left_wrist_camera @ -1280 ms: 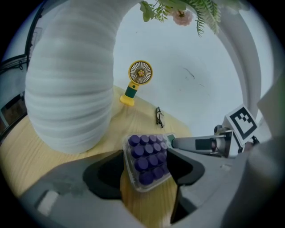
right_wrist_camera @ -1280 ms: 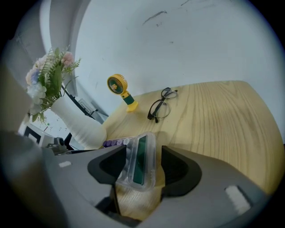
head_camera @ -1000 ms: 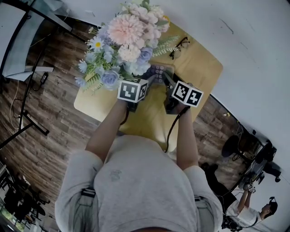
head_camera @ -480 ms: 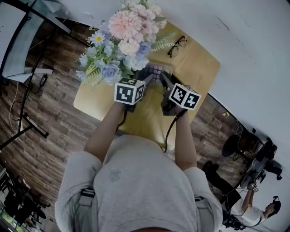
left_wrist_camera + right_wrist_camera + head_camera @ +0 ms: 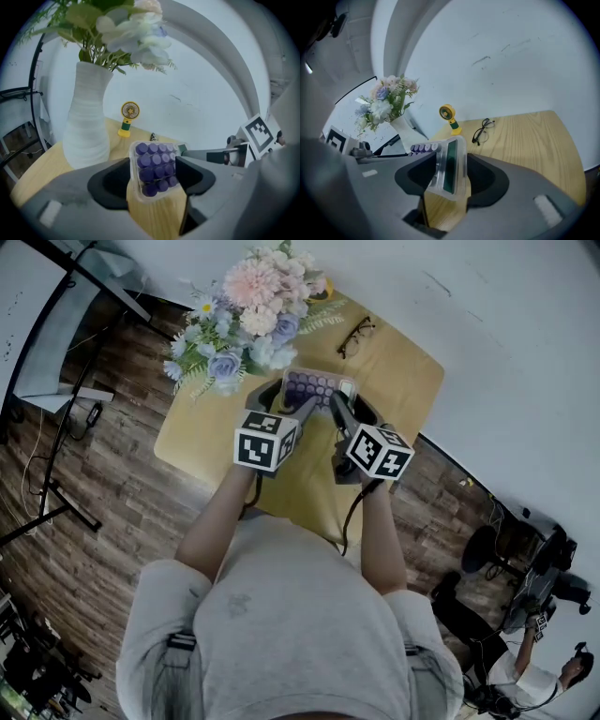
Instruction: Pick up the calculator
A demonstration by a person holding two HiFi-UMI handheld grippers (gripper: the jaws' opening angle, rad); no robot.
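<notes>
Clear-plastic calculator (image 5: 319,387) with purple keys sits upper centre of the head view, apparently raised off the wooden table (image 5: 403,381). Left gripper (image 5: 154,171) clamps its keypad end and right gripper (image 5: 449,173) its display end. Likely light, rigid and slick: hold by the side edges.

Light wooden table (image 5: 403,381), white ribbed vase of flowers (image 5: 87,126), yellow mini fan (image 5: 128,116), glasses (image 5: 354,336)

Calculator (image 5: 319,387): clear casing, rows of round purple keys, green display strip at one end. Held raised above the wooden tabletop, towards its far edge, slightly tilted. Key end is clamped in left gripper (image 5: 154,174), display end in right gripper (image 5: 449,172).
</notes>
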